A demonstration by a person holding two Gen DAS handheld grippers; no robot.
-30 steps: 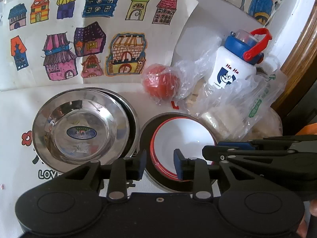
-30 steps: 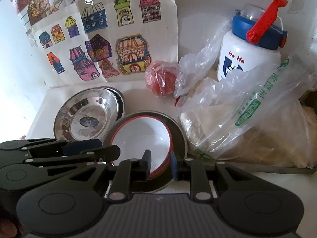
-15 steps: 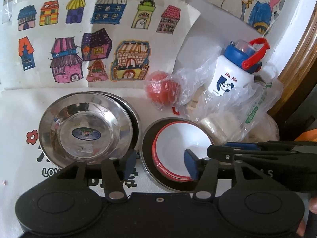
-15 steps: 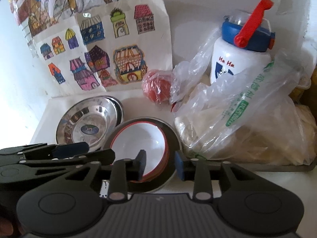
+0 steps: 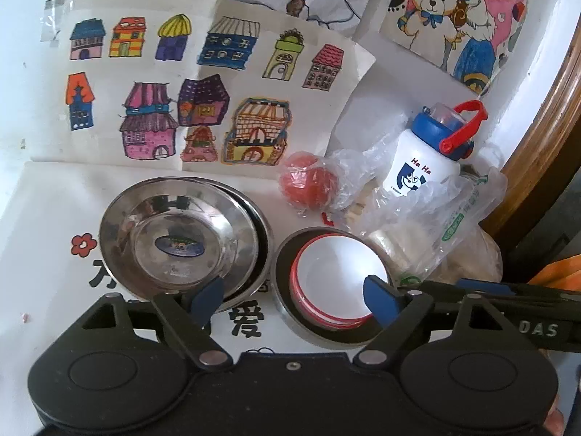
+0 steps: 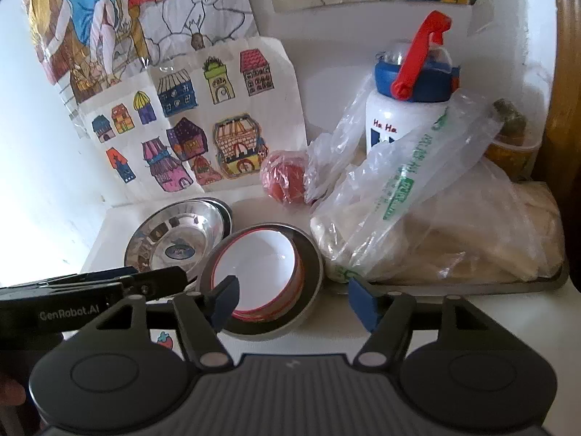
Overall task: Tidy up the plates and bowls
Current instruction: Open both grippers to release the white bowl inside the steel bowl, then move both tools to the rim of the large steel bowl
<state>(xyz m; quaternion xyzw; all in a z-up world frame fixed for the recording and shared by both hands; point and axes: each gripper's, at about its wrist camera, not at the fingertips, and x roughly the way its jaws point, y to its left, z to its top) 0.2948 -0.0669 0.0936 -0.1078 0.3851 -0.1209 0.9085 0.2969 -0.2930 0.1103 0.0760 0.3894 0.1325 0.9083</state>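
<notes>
Holding status: my left gripper [image 5: 292, 299] stands wide open and grips nothing; my right gripper [image 6: 292, 299] likewise, jaws spread, empty.
Position: both hang low in frame, just short of the dishes; the right gripper's arm crosses the lower right of the left view.
Bowls: white red-rimmed bowls [image 5: 336, 276] nest inside a steel bowl [image 5: 287, 265], centre frame.
Plates: stacked steel plates [image 5: 181, 239] lie at left, close beside the bowls.
Handling, judged: steel is stiff, light, slippery at the polished face; the white bowls may chip. Take hold at a rim, near edge.
Edges: plastic bags [image 6: 417, 196] crowd the right, nearly touching the bowl stack; a wrapped red ball [image 5: 308, 185] and bottle [image 5: 425, 167] stand behind.
Open room: cloth [image 5: 47, 218] at left and lower centre.
</notes>
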